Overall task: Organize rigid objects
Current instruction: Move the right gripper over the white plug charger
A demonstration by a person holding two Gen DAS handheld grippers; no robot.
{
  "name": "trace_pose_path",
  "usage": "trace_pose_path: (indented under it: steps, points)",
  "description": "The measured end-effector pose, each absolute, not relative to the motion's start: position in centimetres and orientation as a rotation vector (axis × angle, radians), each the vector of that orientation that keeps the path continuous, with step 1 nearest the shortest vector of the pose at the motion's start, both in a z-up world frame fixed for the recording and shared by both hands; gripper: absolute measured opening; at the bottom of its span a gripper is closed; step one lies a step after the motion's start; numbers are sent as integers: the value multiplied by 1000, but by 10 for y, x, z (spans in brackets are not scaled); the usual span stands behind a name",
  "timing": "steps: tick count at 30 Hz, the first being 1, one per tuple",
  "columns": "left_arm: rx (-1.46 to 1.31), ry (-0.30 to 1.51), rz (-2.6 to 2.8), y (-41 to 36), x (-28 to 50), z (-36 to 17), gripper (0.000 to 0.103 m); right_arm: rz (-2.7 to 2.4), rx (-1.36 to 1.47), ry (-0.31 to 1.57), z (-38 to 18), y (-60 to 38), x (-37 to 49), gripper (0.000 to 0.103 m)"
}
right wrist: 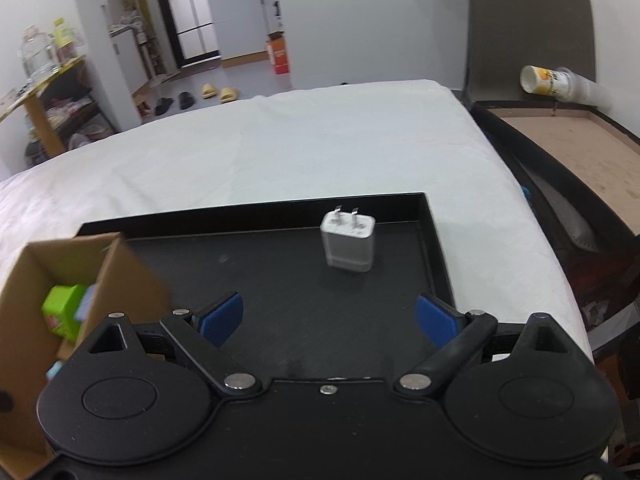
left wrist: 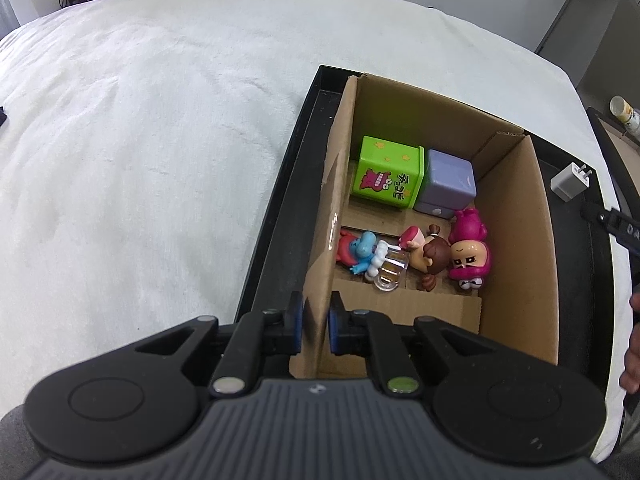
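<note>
Bright even indoor light, soft shadows, strong fisheye edge warp, rt view slightly motion-blurred

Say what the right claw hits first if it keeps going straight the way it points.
Probably the white charger, standing prongs-up on the black tray, about centred ahead of the open right claw. Depth is unclear; pitched steeper, it meets bare tray floor first.

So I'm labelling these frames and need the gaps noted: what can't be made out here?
- Left wrist view: the cardboard box's near end is hidden behind the left gripper, which is clamped on its wall.
- Left wrist view: the right gripper is cut off by the picture's edge.
- Right wrist view: the box's contents are blurred; only the green cube shows.
- Right wrist view: the cup's print is too small.
</note>
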State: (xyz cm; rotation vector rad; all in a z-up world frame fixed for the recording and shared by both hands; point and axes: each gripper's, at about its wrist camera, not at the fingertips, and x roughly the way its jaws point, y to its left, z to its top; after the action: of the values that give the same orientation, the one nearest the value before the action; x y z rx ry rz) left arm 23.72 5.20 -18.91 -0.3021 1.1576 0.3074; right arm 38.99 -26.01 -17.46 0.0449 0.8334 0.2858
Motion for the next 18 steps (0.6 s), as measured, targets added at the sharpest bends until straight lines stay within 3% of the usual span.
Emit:
trace_pose_path:
  steps: [18]
  points:
    - [-269, 1186, 333, 45, 245, -195, 10, 170, 150, 803, -204, -267, 435, 94]
